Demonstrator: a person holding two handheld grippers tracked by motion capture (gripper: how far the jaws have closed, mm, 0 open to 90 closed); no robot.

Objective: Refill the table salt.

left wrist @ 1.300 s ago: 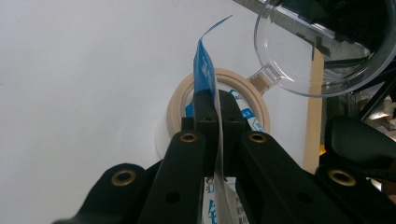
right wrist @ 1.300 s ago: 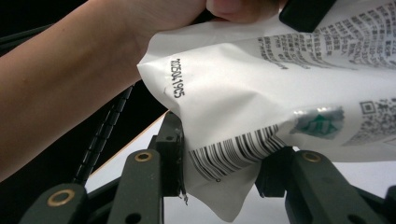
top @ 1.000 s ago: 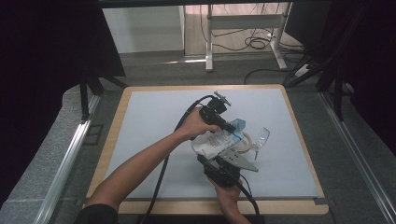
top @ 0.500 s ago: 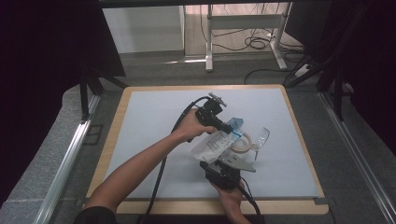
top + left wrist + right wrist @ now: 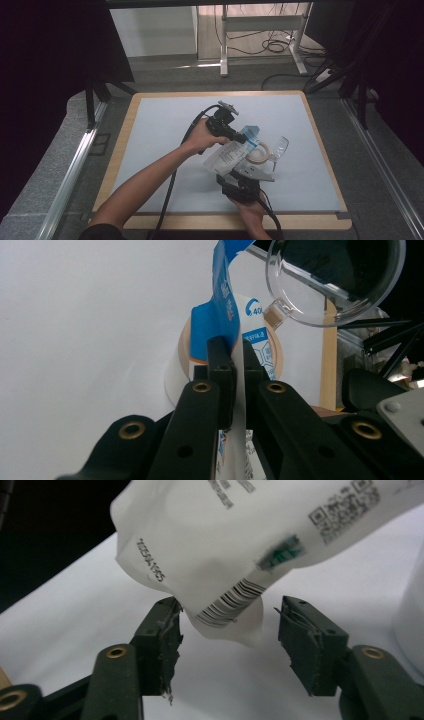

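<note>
Centrally, the soft, light pouch (image 5: pixel 227 155) hung over the desk (image 5: pixel 160 130), left claw (image 5: pixel 235 352) clamped on its blue top; right claw (image 5: pixel 227 625) had just been opening around its limp bottom corner.

The left tongs (image 5: pixel 239 137) clamp the top of a white pouch (image 5: pixel 226 156) above the counter (image 5: pixel 165 120). A tape roll (image 5: pixel 258 152) and a clear lid (image 5: pixel 280 148) lie just beside the pouch. The right tongs (image 5: pixel 235 176) sit at its lower end, jaws having just been opening.
</note>
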